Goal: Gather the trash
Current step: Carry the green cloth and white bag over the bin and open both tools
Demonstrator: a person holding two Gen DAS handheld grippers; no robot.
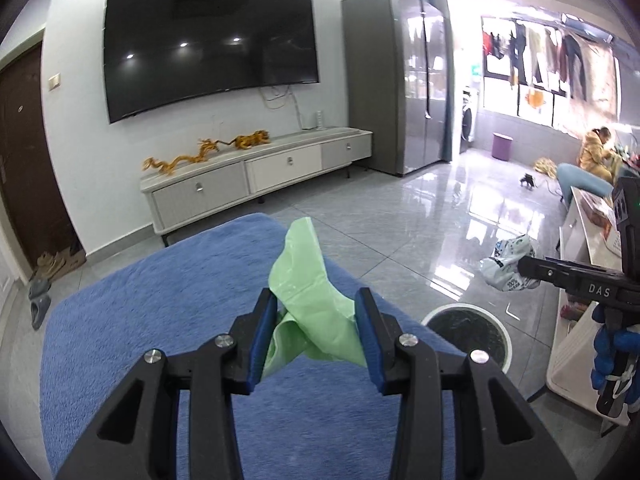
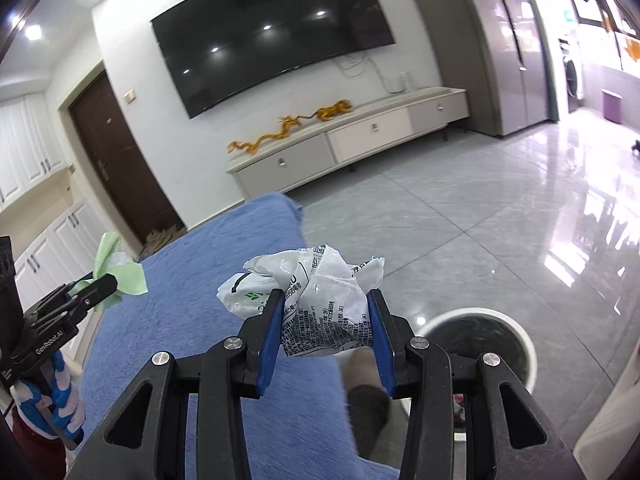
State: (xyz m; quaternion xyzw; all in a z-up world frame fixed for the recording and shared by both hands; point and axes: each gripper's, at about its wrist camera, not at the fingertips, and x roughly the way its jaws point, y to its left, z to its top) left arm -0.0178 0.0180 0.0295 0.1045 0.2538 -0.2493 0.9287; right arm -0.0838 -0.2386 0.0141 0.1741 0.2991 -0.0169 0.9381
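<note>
My left gripper [image 1: 316,312] is shut on a crumpled green plastic bag [image 1: 304,280] and holds it above the blue fuzzy cover [image 1: 160,320]. It also shows in the right wrist view [image 2: 120,272], at far left. My right gripper [image 2: 326,308] is shut on a crumpled white printed plastic bag [image 2: 320,292], held up over the cover's right edge. In the left wrist view that white bag [image 1: 508,260] hangs at the right. A white round bin [image 2: 488,316] with a dark liner stands on the floor below and to the right; it also shows in the left wrist view [image 1: 468,312].
A grey TV cabinet [image 1: 256,176] with a golden dragon figure [image 1: 200,154] stands against the far wall under a large TV [image 1: 208,48]. A grey glossy tile floor [image 1: 420,220] lies between. A white low table [image 1: 576,280] is at the right. A tall grey cabinet [image 1: 400,80] stands beyond.
</note>
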